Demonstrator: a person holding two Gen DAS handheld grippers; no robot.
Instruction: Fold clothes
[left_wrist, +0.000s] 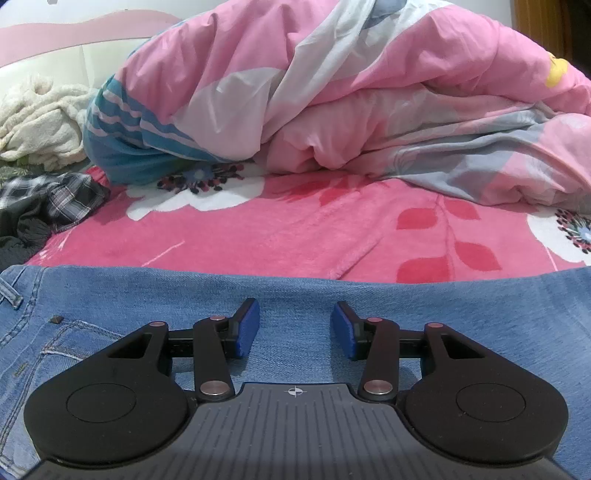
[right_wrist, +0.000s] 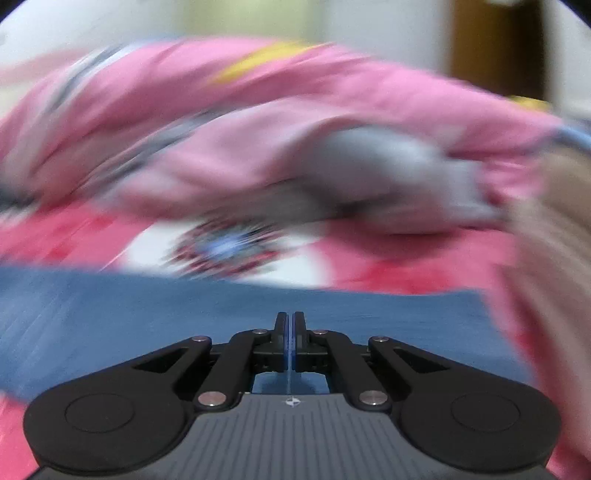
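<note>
— Left gripper (left_wrist: 295, 325)?
— Parted, empty, hovering over blue jeans (left_wrist: 295, 295) spread across the lower frame on the pink bed (left_wrist: 295, 229).
— Right gripper (right_wrist: 290, 328)?
— Pressed together, empty, above jeans; blurred view.
</note>
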